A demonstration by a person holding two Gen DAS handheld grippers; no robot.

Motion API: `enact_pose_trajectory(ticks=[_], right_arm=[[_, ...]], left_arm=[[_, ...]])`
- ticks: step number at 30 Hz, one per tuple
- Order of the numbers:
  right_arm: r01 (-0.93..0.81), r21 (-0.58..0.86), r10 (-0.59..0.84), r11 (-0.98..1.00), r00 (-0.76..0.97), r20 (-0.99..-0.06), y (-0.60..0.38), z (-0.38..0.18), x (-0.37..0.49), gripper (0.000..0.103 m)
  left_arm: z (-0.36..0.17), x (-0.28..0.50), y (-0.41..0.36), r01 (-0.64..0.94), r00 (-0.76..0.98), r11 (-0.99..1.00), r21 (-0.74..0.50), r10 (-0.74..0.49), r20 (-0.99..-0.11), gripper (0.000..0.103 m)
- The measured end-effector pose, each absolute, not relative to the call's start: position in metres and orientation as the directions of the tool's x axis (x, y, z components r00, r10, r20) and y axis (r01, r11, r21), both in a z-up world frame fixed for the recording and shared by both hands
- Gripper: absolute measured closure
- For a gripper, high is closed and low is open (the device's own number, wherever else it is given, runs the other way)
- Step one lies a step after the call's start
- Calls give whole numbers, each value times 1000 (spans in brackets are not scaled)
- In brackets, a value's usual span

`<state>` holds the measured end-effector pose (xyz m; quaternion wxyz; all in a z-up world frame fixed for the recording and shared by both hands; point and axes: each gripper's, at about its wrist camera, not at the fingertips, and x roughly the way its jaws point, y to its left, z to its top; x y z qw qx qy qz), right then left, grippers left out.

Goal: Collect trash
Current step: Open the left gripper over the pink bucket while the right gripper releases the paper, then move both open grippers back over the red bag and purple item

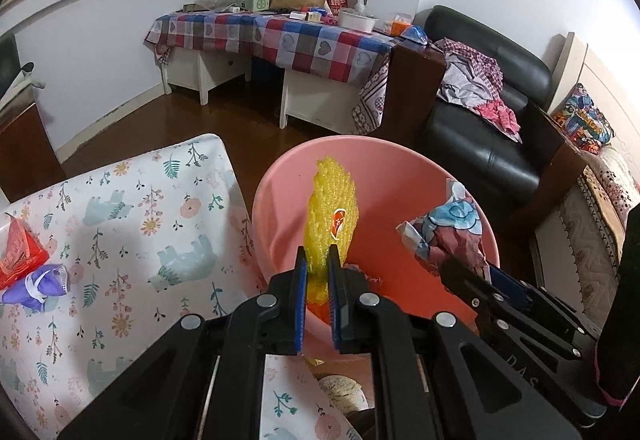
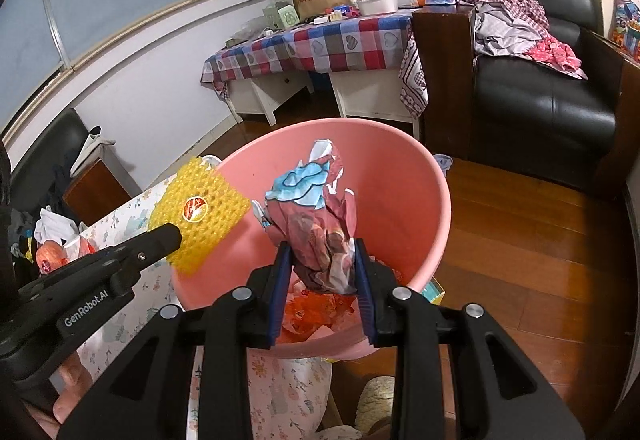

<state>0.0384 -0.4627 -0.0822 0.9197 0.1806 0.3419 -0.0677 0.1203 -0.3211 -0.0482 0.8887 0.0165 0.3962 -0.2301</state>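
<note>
My left gripper is shut on a yellow foam fruit net with a red sticker, held over the pink bin. The net also shows in the right wrist view, at the bin's left rim. My right gripper is shut on a crumpled printed paper wad, red-brown and light blue, held above the pink bin. The wad shows in the left wrist view too. Red and orange scraps lie in the bin's bottom.
A floral-cloth table stands left of the bin, with a red wrapper and a purple wrapper on it. A black sofa with clothes and a checked-cloth table stand behind. Wooden floor lies to the right.
</note>
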Motion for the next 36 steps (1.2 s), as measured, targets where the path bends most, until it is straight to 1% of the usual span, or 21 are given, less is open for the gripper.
enact_pose_trajectory(ticks=[8, 13, 14, 17, 18, 19, 20, 23, 27, 36], right_arm=[[251, 287, 5, 924, 745, -668, -465, -87, 40, 71], [252, 288, 5, 924, 744, -668, -465, -87, 40, 70], [252, 288, 6, 924, 744, -668, -464, -86, 39, 70], [252, 290, 8, 923, 742, -671, -465, -87, 39, 69], [252, 291, 9, 923, 741, -671, -464, -87, 39, 67], [252, 291, 9, 923, 742, -671, -464, -87, 39, 65], [252, 292, 9, 923, 742, -670, -464, -87, 39, 64], [249, 292, 10, 924, 745, -667, -463, -86, 38, 64], [242, 289, 12, 926, 747, -665, -461, -83, 37, 64], [208, 290, 31, 934, 762, -647, -449, -73, 29, 64]], left_arm=[[-50, 120, -322, 420, 580, 894, -159, -399, -711, 94], [-50, 117, -323, 427, 585, 890, -159, -406, -702, 88], [-49, 116, -322, 428, 585, 889, -161, -409, -700, 85], [-47, 114, -322, 434, 594, 887, -161, -416, -689, 69], [-46, 113, -321, 435, 596, 886, -162, -418, -685, 67], [-45, 113, -321, 438, 597, 884, -164, -422, -682, 66], [-44, 112, -320, 441, 596, 882, -164, -425, -681, 65], [-42, 110, -319, 445, 601, 881, -160, -427, -675, 64], [-39, 106, -316, 449, 608, 880, -157, -429, -668, 59], [-30, 96, -300, 433, 620, 885, -172, -431, -655, 58]])
